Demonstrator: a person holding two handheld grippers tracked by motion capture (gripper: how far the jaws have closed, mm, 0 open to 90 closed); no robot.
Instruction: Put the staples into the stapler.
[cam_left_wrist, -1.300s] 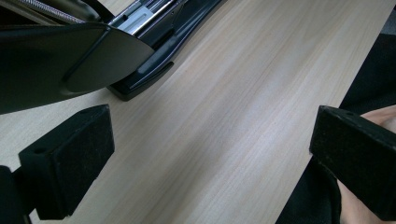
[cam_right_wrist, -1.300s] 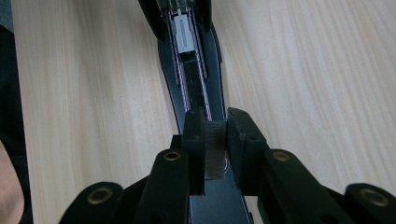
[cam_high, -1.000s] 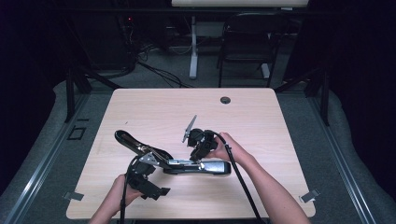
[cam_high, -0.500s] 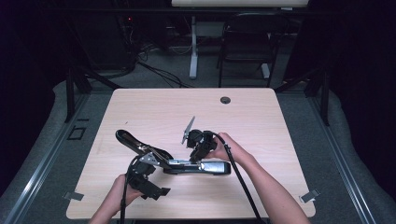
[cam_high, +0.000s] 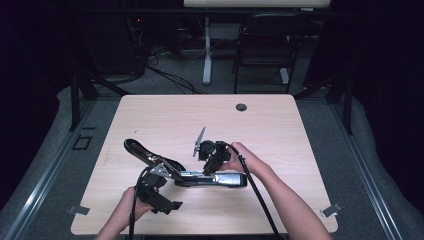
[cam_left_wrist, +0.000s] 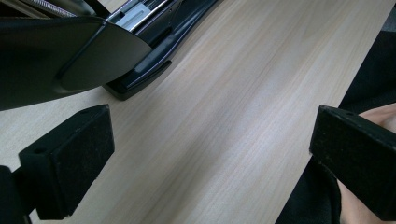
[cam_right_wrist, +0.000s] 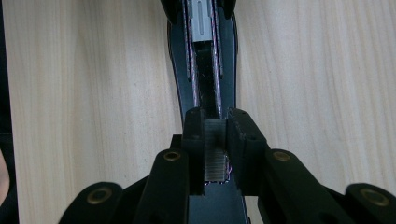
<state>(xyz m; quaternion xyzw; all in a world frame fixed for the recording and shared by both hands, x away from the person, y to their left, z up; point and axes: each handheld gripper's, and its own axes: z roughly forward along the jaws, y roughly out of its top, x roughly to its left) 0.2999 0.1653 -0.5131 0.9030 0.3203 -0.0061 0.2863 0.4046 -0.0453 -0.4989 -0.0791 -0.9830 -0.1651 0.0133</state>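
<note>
right gripper (cam_right_wrist: 215, 140) pinching staples (cam_right_wrist: 215, 154), stapler (cam_high: 200, 176) open

open stapler (cam_high: 200, 176) blocking near edge, far tabletop (cam_high: 210, 112) free

Stapler (cam_high: 200, 176): opened out on table (cam_high: 280, 130), lid (cam_high: 142, 151) swung up and away, left of right gripper (cam_high: 214, 159). Staple strip (cam_right_wrist: 215, 149): between right gripper's closed jaws, apparently over stapler's channel. Left gripper (cam_high: 161, 201): nearer the person, just below the stapler.
</note>
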